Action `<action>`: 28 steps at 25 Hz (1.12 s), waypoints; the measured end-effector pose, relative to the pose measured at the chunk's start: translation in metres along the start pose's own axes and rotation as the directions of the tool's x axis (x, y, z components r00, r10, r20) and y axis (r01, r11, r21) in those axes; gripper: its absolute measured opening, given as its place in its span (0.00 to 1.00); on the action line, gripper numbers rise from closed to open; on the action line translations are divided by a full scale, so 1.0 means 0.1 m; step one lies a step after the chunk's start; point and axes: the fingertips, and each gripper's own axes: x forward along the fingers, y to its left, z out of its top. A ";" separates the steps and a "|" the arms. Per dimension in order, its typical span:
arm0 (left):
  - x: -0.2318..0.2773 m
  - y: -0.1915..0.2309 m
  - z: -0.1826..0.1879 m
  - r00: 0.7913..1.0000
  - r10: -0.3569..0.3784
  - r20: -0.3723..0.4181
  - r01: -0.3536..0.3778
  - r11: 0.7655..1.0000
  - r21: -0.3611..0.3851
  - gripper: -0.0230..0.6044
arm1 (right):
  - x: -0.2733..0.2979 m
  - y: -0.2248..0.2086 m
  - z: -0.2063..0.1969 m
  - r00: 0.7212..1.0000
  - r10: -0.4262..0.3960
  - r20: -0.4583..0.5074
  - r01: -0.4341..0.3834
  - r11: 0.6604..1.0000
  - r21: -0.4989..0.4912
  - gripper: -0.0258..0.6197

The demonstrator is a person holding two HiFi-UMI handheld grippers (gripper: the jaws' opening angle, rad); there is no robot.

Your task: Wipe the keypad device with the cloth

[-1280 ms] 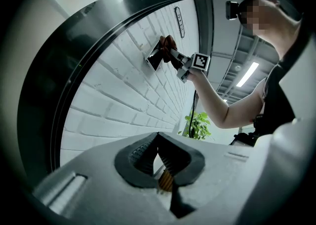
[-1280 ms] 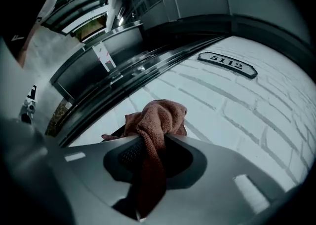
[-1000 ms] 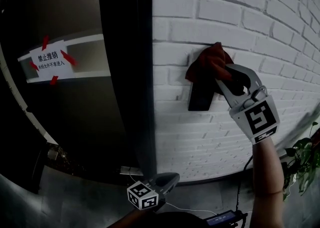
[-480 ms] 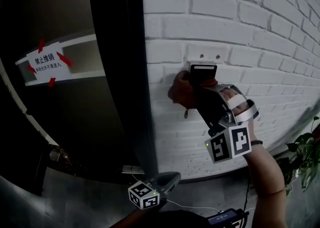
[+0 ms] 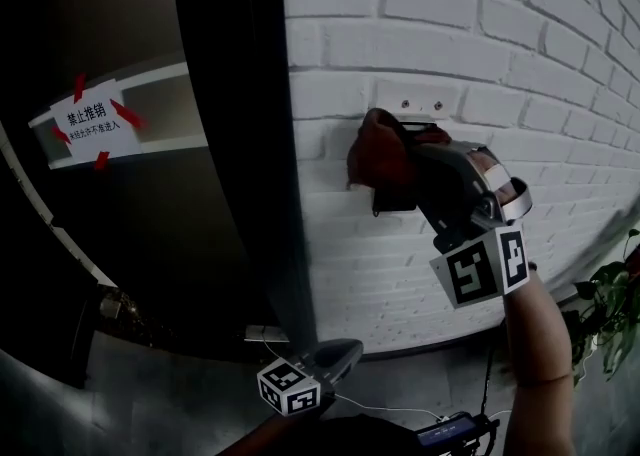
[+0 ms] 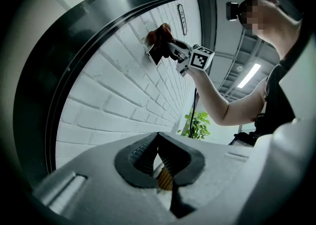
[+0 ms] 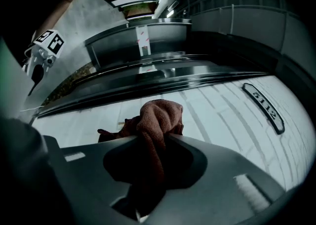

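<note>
High on a white brick wall (image 5: 450, 34), just right of a dark door frame (image 5: 240, 144): the keypad device (image 5: 396, 200), a dark upright box mounted below a small white plate (image 5: 420, 102) with two screws. Upper part of it covered by the cloth (image 5: 375, 152), rust-red and bunched, lying against its face and spilling past its left edge. Up at that spot, the right hand-held gripper (image 5: 408, 159), jaws clamped on the cloth, marker cube (image 5: 480, 264) turned toward the camera, bare forearm (image 5: 530, 344) below.

Same grip close up in the right gripper view: cloth (image 7: 158, 115) pinched between the two jaws of the hand-held gripper (image 7: 155, 137), a wad bulging beyond the tips toward the bricks, a tail hanging back through the gap. Farther along the wall there, a long dark plate (image 7: 264, 108) with pale figures, too blurred to read.

Low at the bottom edge of the head view, well apart from the device, the left hand-held gripper (image 5: 345, 352), pointing up at the wall. In its own view, jaws together tip to tip, empty (image 6: 158, 133). Beyond them, seen from below: cloth (image 6: 159, 32), device (image 6: 153, 55) and cube (image 6: 200, 60) against the bricks, with a green plant (image 6: 197, 123) farther off.

On the dark door left of the frame, a white paper notice (image 5: 95, 122) fastened with strips of red tape (image 5: 133, 116).
</note>
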 end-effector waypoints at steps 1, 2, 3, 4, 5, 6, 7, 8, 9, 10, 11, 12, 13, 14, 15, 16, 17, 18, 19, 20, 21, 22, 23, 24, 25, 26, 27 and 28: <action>0.00 0.01 0.00 1.000 0.002 0.000 -0.002 1.000 -0.001 0.04 | -0.02 -0.10 -0.01 1.000 -0.027 0.004 0.026 0.999 0.023 0.19; -0.01 0.01 -0.01 1.000 0.002 -0.002 -0.002 1.000 -0.002 0.04 | -0.04 -0.18 -0.02 0.999 -0.048 0.006 0.048 0.998 0.038 0.19; -0.01 0.02 -0.01 1.000 0.002 -0.004 -0.002 1.000 -0.002 0.04 | -0.05 -0.23 -0.04 0.998 -0.064 0.006 0.064 0.997 0.051 0.19; -0.01 0.02 -0.01 1.000 0.002 -0.006 -0.002 1.000 -0.001 0.04 | -0.07 -0.25 -0.06 0.997 -0.077 0.006 0.076 0.995 0.065 0.19; -0.01 0.02 -0.01 1.000 0.001 -0.007 -0.001 1.000 0.001 0.04 | -0.07 -0.25 -0.08 0.996 -0.086 0.006 0.085 0.993 0.077 0.19; -0.01 0.02 -0.01 1.000 0.001 -0.008 -0.001 1.000 0.004 0.04 | -0.08 -0.24 -0.09 0.996 -0.090 0.005 0.089 0.993 0.081 0.19; -0.01 0.02 -0.01 1.000 0.001 -0.009 -0.001 1.000 0.007 0.04 | -0.08 -0.20 -0.11 0.996 -0.089 0.001 0.088 0.993 0.077 0.18; -0.01 0.02 -0.01 1.000 0.002 -0.010 -0.001 1.000 0.010 0.04 | -0.09 -0.15 -0.13 0.997 -0.083 -0.006 0.083 0.994 0.068 0.18; -0.02 0.03 -0.01 1.000 0.003 -0.013 -0.003 1.000 0.012 0.04 | -0.10 -0.08 -0.16 0.997 -0.074 -0.014 0.075 0.995 0.061 0.18; -0.02 0.04 -0.02 1.000 0.005 -0.016 -0.005 1.000 0.014 0.04 | -0.11 0.01 -0.19 0.998 -0.061 -0.021 0.062 0.997 0.056 0.18; -0.03 0.04 -0.02 1.000 0.006 -0.018 -0.006 1.000 0.014 0.04 | -0.12 0.12 -0.23 0.999 -0.044 -0.029 0.046 0.998 0.048 0.18; -0.03 0.04 -0.01 1.000 0.006 -0.021 -0.006 1.000 0.014 0.04 | -0.12 0.25 -0.27 0.999 -0.027 -0.037 0.028 0.999 0.037 0.18; -0.02 0.05 -0.01 1.000 0.006 -0.021 -0.006 1.000 0.014 0.04 | -0.13 0.40 -0.32 0.999 -0.010 -0.045 0.011 1.000 0.019 0.18; -0.02 0.05 -0.01 1.000 0.005 -0.022 -0.004 1.000 0.017 0.04 | -0.14 0.55 -0.36 0.998 0.007 -0.055 -0.007 1.000 -0.002 0.18; -0.02 0.05 -0.01 1.000 0.004 -0.022 -0.003 1.000 0.020 0.04 | -0.15 0.70 -0.40 0.998 0.026 -0.066 -0.027 0.999 -0.025 0.18; -0.02 0.05 -0.02 1.000 0.002 -0.022 -0.002 1.000 0.023 0.04 | -0.15 0.83 -0.42 0.996 0.046 -0.076 -0.050 0.998 -0.045 0.18; -0.02 0.05 -0.03 1.000 0.001 -0.023 0.000 1.000 0.024 0.04 | -0.14 0.95 -0.43 0.994 0.069 -0.085 -0.075 0.995 -0.065 0.18; -0.02 0.05 -0.03 1.000 -0.002 -0.024 0.002 1.000 0.022 0.04 | -0.12 1.04 -0.42 0.992 0.091 -0.092 -0.099 0.991 -0.086 0.18; -0.02 0.04 -0.03 1.000 -0.005 -0.024 0.005 1.000 0.020 0.04 | -0.09 1.09 -0.38 0.990 0.107 -0.093 -0.116 0.988 -0.105 0.18; -0.02 0.03 -0.03 1.000 -0.008 -0.024 0.008 1.000 0.018 0.04 | -0.06 1.09 -0.34 0.990 0.114 -0.089 -0.124 0.986 -0.114 0.18; -0.01 0.01 -0.02 1.000 -0.012 -0.023 0.012 1.000 0.018 0.04 | -0.03 1.06 -0.28 0.990 0.114 -0.077 -0.122 0.987 -0.109 0.18; -0.01 0.01 -0.01 1.000 -0.015 -0.022 0.016 1.000 0.018 0.04 | 0.00 0.99 -0.22 0.992 0.110 -0.060 -0.115 0.989 -0.089 0.18; -0.01 0.00 -0.01 1.000 -0.018 -0.021 0.018 1.000 0.020 0.04 | 0.04 0.91 -0.15 0.994 0.100 -0.040 -0.102 0.993 -0.063 0.19; -0.01 0.00 0.00 1.000 -0.019 -0.020 0.019 1.000 0.020 0.04 | 0.07 0.80 -0.08 0.996 0.085 -0.022 -0.086 0.995 -0.040 0.19; -0.01 0.01 -0.01 1.000 -0.019 -0.018 0.019 1.000 0.020 0.04 | 0.10 0.69 -0.01 0.998 0.066 -0.007 -0.066 0.998 -0.021 0.19; -0.02 0.01 -0.01 1.000 -0.017 -0.016 0.018 1.000 0.017 0.04 | 0.12 0.57 0.05 0.999 0.043 0.006 -0.043 0.999 -0.002 0.19; -0.02 0.00 -0.02 1.000 -0.017 -0.015 0.017 1.000 0.011 0.04 | 0.13 0.44 0.10 1.000 0.017 0.017 -0.018 1.000 0.022 0.19; -0.02 0.00 -0.03 1.000 -0.018 -0.014 0.018 1.000 0.007 0.04 | 0.13 0.30 0.13 1.000 -0.013 0.027 0.012 0.999 0.052 0.19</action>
